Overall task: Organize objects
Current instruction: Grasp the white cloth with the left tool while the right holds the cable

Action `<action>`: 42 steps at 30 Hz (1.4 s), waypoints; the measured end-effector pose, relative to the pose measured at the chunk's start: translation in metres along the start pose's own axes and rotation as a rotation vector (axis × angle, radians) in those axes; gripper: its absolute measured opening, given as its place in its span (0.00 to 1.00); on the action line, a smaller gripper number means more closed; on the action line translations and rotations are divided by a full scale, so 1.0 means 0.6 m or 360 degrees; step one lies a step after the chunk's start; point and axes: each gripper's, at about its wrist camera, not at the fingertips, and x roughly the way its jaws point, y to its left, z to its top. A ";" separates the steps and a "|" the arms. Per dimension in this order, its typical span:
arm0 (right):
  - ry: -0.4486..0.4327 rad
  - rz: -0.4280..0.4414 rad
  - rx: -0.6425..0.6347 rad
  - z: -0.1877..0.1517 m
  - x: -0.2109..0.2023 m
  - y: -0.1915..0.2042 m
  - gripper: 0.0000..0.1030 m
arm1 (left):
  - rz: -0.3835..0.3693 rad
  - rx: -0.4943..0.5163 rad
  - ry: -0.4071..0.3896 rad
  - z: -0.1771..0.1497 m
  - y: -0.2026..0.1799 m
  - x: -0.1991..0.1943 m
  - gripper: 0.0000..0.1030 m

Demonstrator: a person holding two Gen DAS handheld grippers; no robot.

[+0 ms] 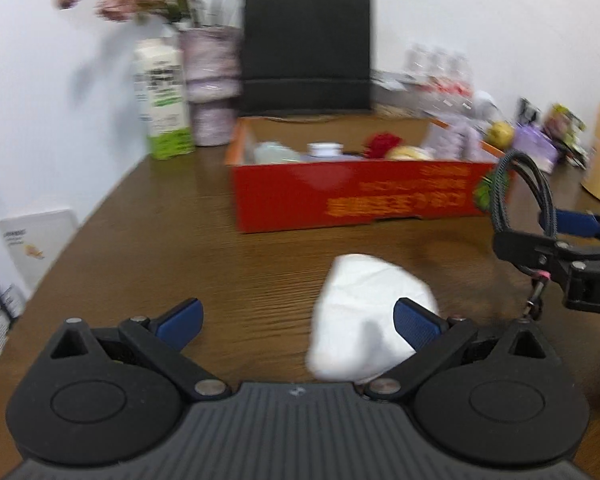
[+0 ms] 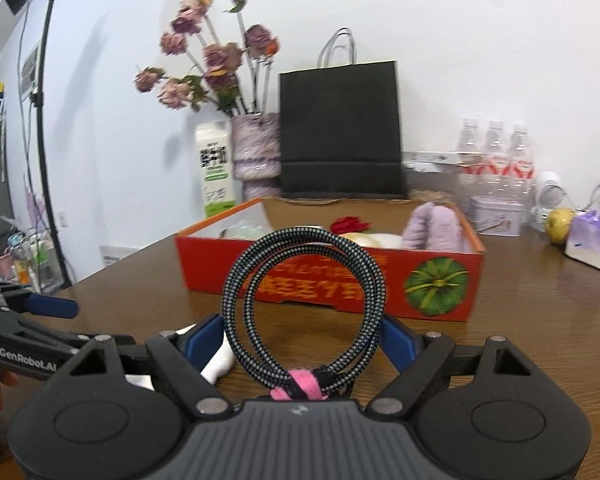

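A red cardboard box (image 1: 356, 196) (image 2: 440, 280) stands open on the brown table and holds several small items. My right gripper (image 2: 300, 340) is shut on a coiled braided cable (image 2: 304, 276) tied with a pink strap, held upright in front of the box; the cable (image 1: 504, 188) and gripper also show at the right of the left wrist view. My left gripper (image 1: 300, 320) is open just above the table. A crumpled white cloth (image 1: 364, 312) lies on the table by its right finger (image 1: 416, 322); a bit of it (image 2: 216, 364) shows in the right wrist view.
Behind the box stand a black paper bag (image 2: 340, 132), a vase of dried roses (image 2: 256, 148) and a milk carton (image 2: 216, 172). Water bottles (image 2: 496, 152), a tin (image 2: 496, 210), a yellow fruit (image 2: 560, 220) and a purple tissue pack (image 2: 592, 240) sit at right.
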 end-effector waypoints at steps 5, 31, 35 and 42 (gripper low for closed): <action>-0.0028 -0.0048 0.0060 -0.001 -0.011 -0.036 0.81 | -0.0049 0.0069 0.0085 0.016 -0.051 0.042 1.00; -0.0052 -0.0032 0.0027 -0.007 -0.027 -0.046 0.81 | 0.0012 -0.0063 0.0167 0.007 -0.067 0.090 1.00; -0.0046 -0.0030 0.0035 -0.006 -0.026 -0.048 0.81 | 0.0007 -0.0060 0.0171 0.006 -0.067 0.089 1.00; -0.0044 -0.0028 0.0039 -0.006 -0.025 -0.048 0.81 | -0.0015 -0.0043 0.0116 -0.004 -0.074 0.070 0.78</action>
